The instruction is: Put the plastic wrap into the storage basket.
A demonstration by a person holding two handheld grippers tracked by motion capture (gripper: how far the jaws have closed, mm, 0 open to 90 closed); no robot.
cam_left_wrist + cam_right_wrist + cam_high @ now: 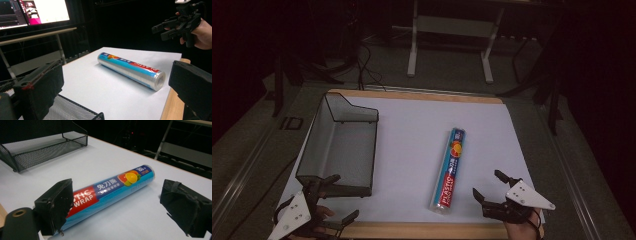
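Much of the room was lost in darkness, and the left tongs [338, 199] were cut off by the bottom edge of the high view, their jaws spread wide and empty beside the black mesh tray [339, 145]. The right tongs [490, 186] were likewise spread and empty, just right of the near end of the roll of plastic wrap [449, 169], which was laid lengthwise on the white sheet [412, 135] covering the desk [422, 96]. Only part of the roll's lettering could be read in the right gripper view. A lit monitor [35, 11] was seen behind, and white stand legs [413, 50] on the dim floor.
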